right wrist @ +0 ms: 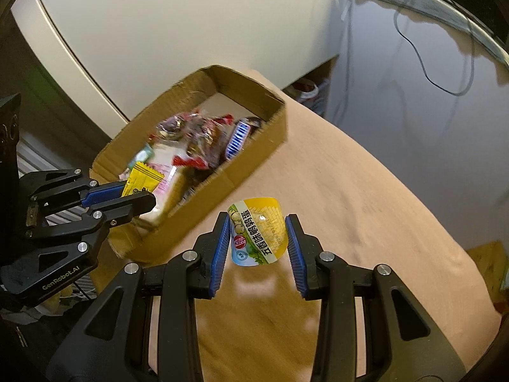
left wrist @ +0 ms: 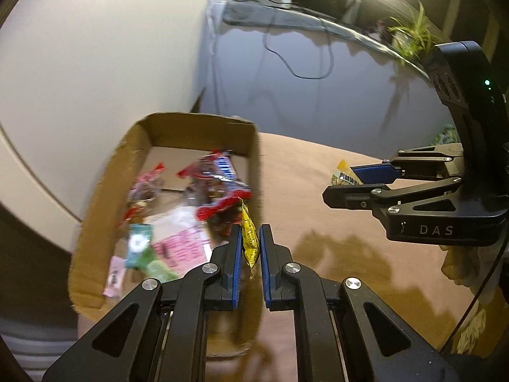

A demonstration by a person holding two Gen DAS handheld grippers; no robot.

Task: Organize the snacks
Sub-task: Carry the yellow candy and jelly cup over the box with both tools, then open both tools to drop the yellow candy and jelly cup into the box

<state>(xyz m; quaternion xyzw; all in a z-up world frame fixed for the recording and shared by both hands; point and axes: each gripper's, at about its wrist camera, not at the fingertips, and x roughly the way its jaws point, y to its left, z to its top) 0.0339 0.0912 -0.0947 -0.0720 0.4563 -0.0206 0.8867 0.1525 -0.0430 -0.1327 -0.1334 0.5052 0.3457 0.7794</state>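
Hovering at the near end of the cardboard box (right wrist: 203, 146), the left hand-held gripper (left wrist: 250, 245) pinches a small yellow sachet (left wrist: 249, 238) edge-on between its blue pads (left wrist: 236, 254), and only a thin strip of foil looks trapped there. That is the first worry: a grip this narrow could let the sachet slip or swing, and if it goes now it may land on the box rim or outside on the brown counter (right wrist: 350, 207) rather than among the snacks.

Over on the right, the right hand-held gripper (right wrist: 257, 238) clamps a yellow and green quail-egg packet (right wrist: 257, 232) across its width, well above the counter and just beside the box's long wall. The packet bows between the pads, so a tighter squeeze might buckle it out sideways.

Both tools crowd the same end of the box, near each other. If they drop in together, fingers could clash, or a knock on the light cardboard wall could shove the box toward the counter edge. Inside, red and pink wrappers (left wrist: 216, 184) already pile up loosely.
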